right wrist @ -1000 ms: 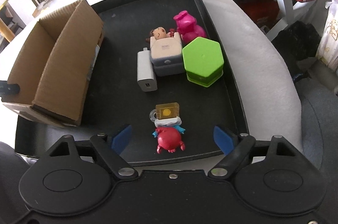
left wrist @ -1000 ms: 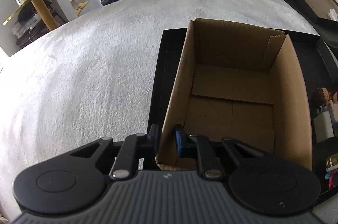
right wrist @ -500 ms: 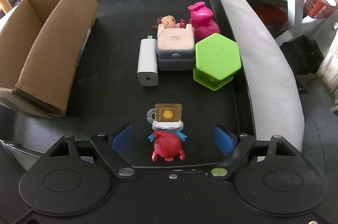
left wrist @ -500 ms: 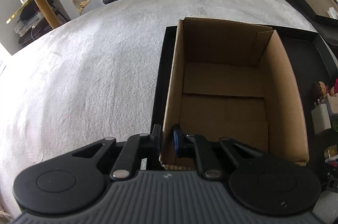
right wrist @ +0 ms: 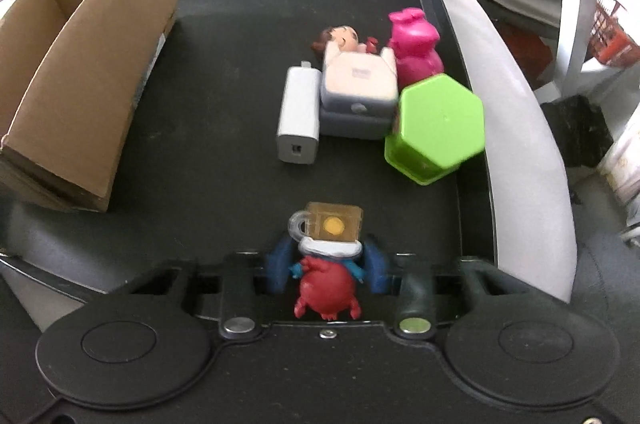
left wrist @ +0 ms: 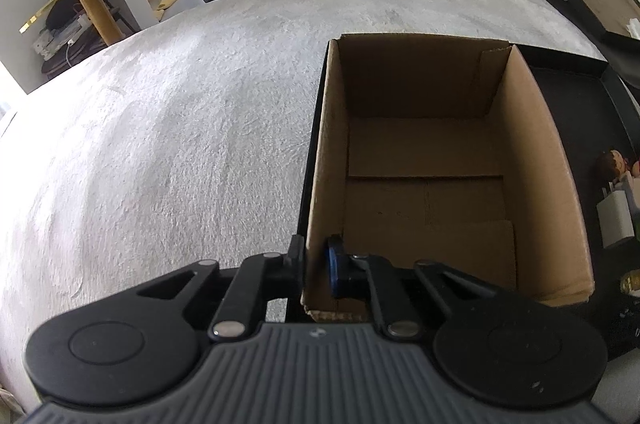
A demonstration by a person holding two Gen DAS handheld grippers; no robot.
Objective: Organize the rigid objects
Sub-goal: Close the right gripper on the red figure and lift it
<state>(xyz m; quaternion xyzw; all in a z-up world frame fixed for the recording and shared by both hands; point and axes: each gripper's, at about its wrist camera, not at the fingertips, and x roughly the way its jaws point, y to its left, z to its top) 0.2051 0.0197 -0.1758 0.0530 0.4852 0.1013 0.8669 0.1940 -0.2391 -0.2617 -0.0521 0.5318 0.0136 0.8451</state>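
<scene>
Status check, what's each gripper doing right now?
Left gripper shut on box wall. Right gripper closing around red crab toy, still on tray. Box empty, path clear.

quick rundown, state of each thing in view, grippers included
cardboard box: upright, open-topped, empty
left gripper: shut on the box's near wall
right gripper: jaws closing around the red crab toy
red crab toy: lying on the black tray, between the pads
white charger: lying flat
green hexagon container: tilted
pink figure: lying on the tray
</scene>
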